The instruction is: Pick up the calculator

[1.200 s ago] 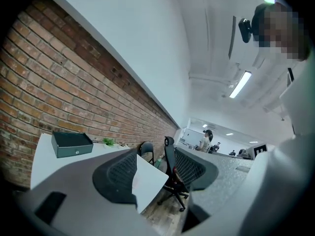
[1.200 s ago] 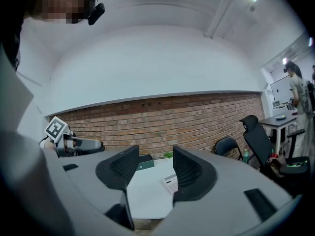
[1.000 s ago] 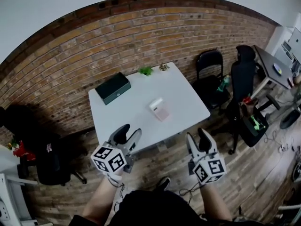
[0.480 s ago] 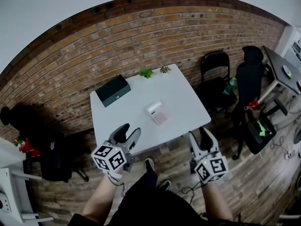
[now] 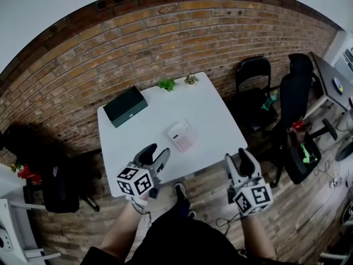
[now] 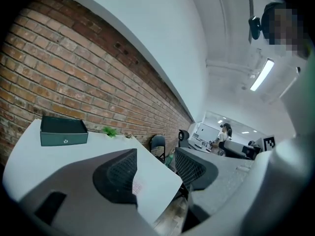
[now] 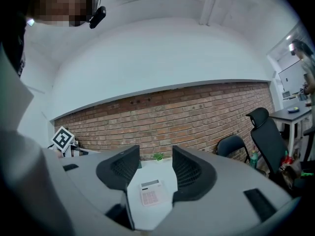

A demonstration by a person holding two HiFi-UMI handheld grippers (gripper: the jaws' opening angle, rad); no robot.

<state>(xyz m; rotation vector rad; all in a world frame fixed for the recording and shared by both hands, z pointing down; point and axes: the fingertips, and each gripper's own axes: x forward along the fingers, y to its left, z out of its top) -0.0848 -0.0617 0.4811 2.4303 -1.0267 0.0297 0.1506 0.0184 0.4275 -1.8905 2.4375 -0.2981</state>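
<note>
Head view: calculator lies well ahead of right gripper.

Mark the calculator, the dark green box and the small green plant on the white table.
calculator (image 5: 181, 137): head view, middle of its top face.
dark green box (image 5: 126, 106): head view, centre of its lid.
small green plant (image 5: 166, 84): head view, on its leaves.
</note>
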